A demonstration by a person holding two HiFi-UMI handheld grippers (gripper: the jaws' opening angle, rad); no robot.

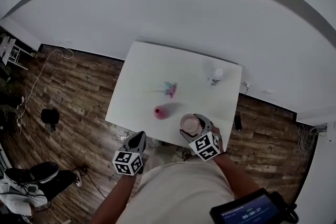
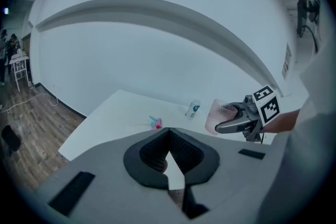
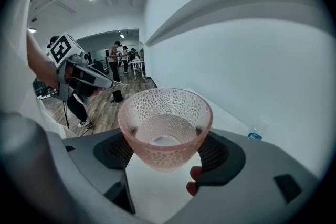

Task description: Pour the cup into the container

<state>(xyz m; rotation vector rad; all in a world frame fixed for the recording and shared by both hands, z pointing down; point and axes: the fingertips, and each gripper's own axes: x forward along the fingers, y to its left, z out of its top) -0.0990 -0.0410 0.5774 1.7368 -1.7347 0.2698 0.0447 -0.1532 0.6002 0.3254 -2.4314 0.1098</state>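
We note the red container (image 1: 161, 112), low and rounded, on the white table (image 1: 142, 76). To its right, at the table's near edge, is the pink dimpled translucent cup (image 3: 165, 126), upright. The left gripper (image 2: 168, 134) is held off that edge, jaws together, empty. The right gripper (image 3: 167, 153) clamps the cup's base. We cannot make out the cup's contents.
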